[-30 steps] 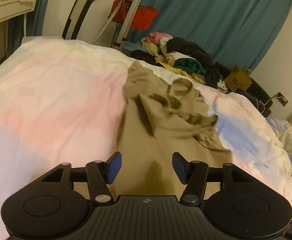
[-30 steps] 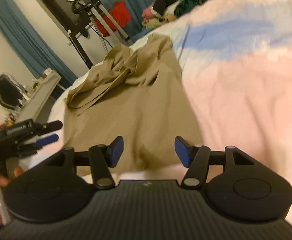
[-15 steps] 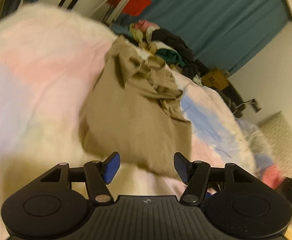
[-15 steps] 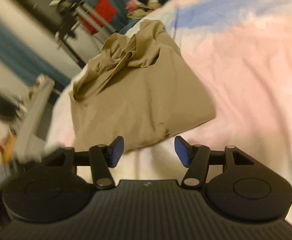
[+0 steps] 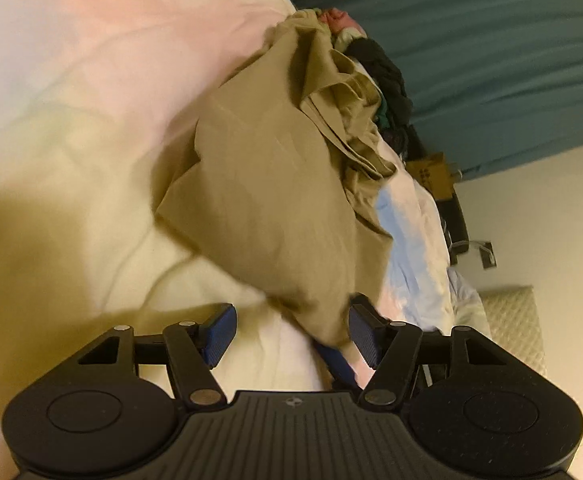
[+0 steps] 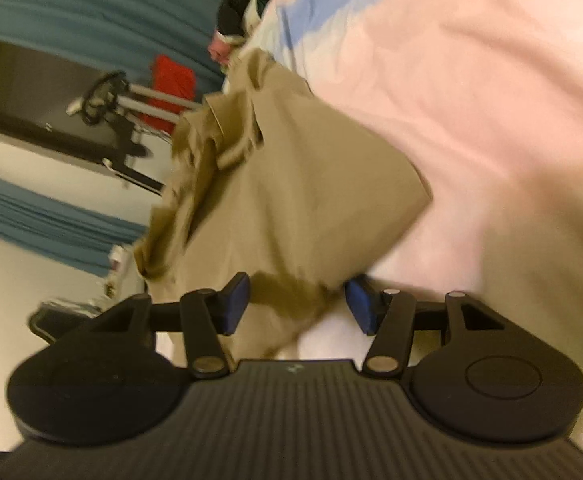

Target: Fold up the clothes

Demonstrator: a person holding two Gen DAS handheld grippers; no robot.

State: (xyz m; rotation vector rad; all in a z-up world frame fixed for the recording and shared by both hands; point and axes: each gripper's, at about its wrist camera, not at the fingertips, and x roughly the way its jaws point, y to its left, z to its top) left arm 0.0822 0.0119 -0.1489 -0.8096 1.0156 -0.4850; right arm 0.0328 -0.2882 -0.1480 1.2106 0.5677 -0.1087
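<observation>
Pastel duvet (image 5: pixel 91 100) | tan garment (image 5: pixel 275 184) corner seemingly between both spread claws: left claw (image 5: pixel 291 334), right claw (image 6: pixel 297 302)

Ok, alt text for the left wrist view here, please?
The open left gripper points at the near corner of a tan garment lying crumpled on a pastel bedspread. The view is tilted; a pile of other clothes and teal curtains sit behind.
</observation>
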